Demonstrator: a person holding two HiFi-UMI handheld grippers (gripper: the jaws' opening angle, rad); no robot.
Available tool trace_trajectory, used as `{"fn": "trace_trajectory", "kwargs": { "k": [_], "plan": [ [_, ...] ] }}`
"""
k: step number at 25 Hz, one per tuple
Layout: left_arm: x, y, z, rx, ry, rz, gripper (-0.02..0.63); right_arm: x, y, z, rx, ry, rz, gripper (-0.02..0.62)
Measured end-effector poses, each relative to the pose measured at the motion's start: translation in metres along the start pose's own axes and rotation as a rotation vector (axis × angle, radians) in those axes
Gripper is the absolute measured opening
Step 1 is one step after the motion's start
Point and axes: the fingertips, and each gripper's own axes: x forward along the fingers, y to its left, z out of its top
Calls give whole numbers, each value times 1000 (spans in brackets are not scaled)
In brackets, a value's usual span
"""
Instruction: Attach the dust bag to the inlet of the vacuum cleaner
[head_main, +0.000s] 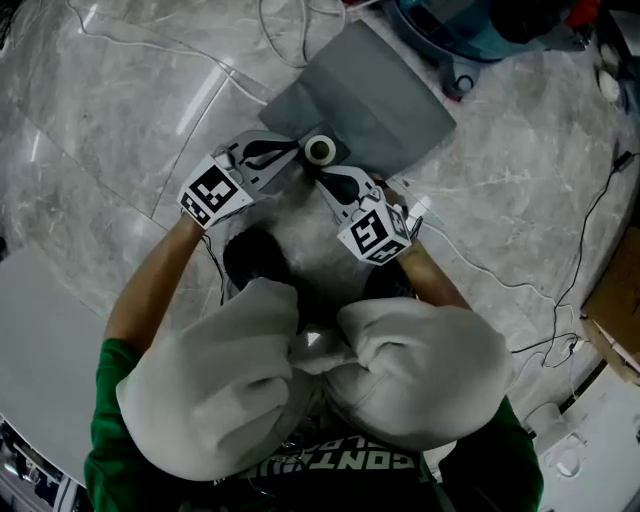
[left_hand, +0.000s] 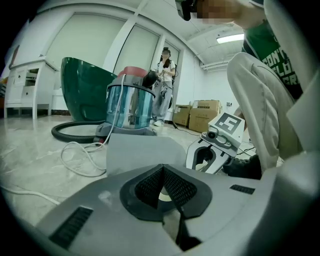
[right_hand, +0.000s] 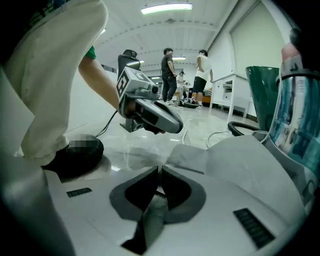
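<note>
Pale marble floor (head_main: 120, 110) fills the head view, and a person crouches on it with both knees in light trousers at the bottom of the view. The grey dust bag (head_main: 370, 110) lies flat on the floor just ahead of the knees, its white round collar (head_main: 320, 150) at the near edge. The vacuum cleaner (left_hand: 130, 107), a clear blue canister with a red top, stands beyond the bag, with its black hose (left_hand: 70, 132) curled on the floor beside it. The bag's far corner lies near the machine, but it is not clear whether they touch.

The left gripper (head_main: 298, 150) comes at the collar from the left and the right gripper (head_main: 322, 178) from the near right, so their tips almost meet at the ring. In the left gripper view the jaws are drawn together, with a cream sliver showing between them. The right gripper view shows the same narrow set with a pale sliver between the jaws. That sliver seems to be the collar's rim, pinched from both sides. A white cable (left_hand: 80, 157) loops across the floor between the bag and the hose.
</note>
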Motion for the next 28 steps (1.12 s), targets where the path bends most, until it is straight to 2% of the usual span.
{"fn": "trace_trajectory", "kwargs": {
  "k": [6, 10, 15, 19, 25, 28],
  "plan": [
    [-5, -3, -12, -14, 16, 3, 5, 12, 11, -11, -117, 71, -24, 16],
    [-7, -4, -21, -21, 34, 1, 5, 19, 16, -22, -182, 127, -33, 80],
    [-8, -5, -27, -19, 48, 2, 4, 26, 11, -34, -294, 196, -128, 83],
    [-8, -3, -27, -13, 54, 6, 5, 16, 1, -20, -265, 149, -208, 81],
    [9, 0, -12, 15, 50, -10, 5, -11, -31, 3, -125, 59, -305, 71],
    [24, 1, 0, 36, 52, -15, 5, -25, -48, 11, -87, 37, -362, 55]
  ]
}}
